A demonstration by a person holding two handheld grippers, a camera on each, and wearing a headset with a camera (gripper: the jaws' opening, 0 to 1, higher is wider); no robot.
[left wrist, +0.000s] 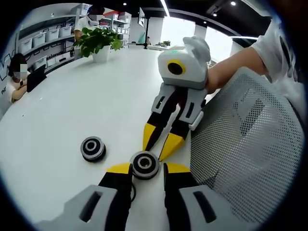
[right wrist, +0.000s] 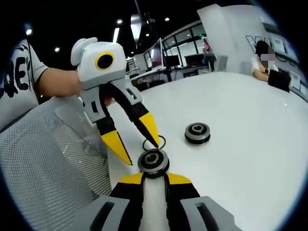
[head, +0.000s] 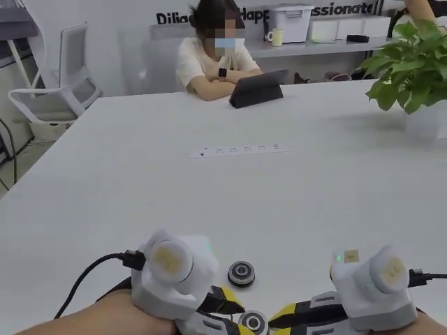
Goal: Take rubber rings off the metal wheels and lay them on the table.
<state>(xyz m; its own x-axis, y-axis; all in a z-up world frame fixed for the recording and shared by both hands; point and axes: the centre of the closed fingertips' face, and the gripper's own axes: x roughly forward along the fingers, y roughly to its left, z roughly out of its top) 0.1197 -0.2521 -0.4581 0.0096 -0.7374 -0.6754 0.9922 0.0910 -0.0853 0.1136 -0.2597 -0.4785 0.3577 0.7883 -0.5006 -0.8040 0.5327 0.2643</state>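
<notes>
Left gripper view: the left gripper [left wrist: 147,169] has its jaws about a wheel's width apart. The wheel [left wrist: 145,164] lies flat on the table [left wrist: 72,96] between the yellow tips. It touches one tip, with a sliver of gap at the other, so I cannot tell if it is clamped. The right gripper [left wrist: 155,150] reaches in from above with its jaws narrow, the tips at the wheel's far rim. A second wheel [left wrist: 93,148] lies near, apart from both.

Right gripper view: bare table shows through the slim gap between its own jaws, and the wheel sits just past their tips. A thin black ring [right wrist: 163,141] lies flat on the table at one tip of the left gripper, behind the wheel.

Head view: both wheels lie at the near edge. A power strip [head: 239,149] sits mid-table and a plant [head: 408,63] at the far right.
</notes>
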